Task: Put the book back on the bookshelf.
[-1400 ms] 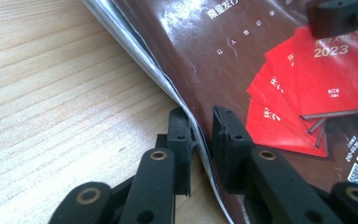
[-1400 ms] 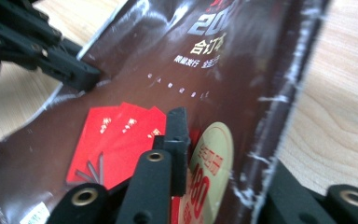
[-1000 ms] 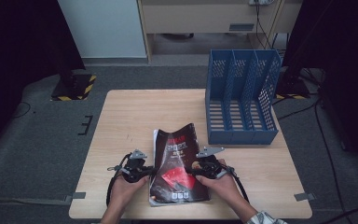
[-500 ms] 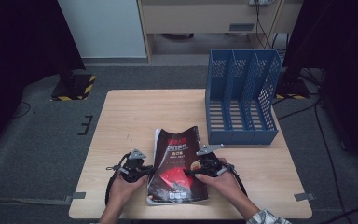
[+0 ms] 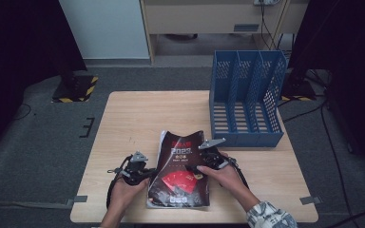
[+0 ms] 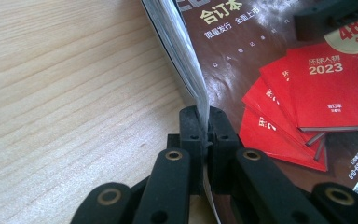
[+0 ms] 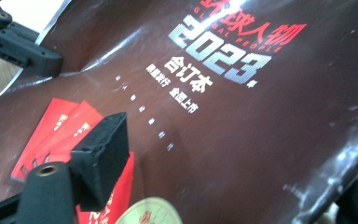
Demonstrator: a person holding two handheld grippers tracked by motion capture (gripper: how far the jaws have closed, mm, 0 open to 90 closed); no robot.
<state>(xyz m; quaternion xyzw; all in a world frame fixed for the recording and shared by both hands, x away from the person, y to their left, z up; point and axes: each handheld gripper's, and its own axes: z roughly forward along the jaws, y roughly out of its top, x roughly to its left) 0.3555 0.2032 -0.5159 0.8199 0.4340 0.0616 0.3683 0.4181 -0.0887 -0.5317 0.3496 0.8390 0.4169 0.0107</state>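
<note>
Since earlier, one glossy magazine (image 5: 179,175) has been flattened toward the wooden bench (image 5: 138,118). Left tongs (image 6: 204,135) are clamped on its edge. Right tongs (image 5: 200,167) lie across its cover; their grip cannot be told.

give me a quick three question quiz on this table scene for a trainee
1. True or false: the left gripper is clamped on the edge of the dark glossy magazine with red booklets on its cover.
2. Where does the blue perforated plastic file rack stand? A) far right of the wooden table B) on the floor
3. Fill in: the year printed on the cover is ____.

Key: 1 true; 2 A; 3 2023
</note>
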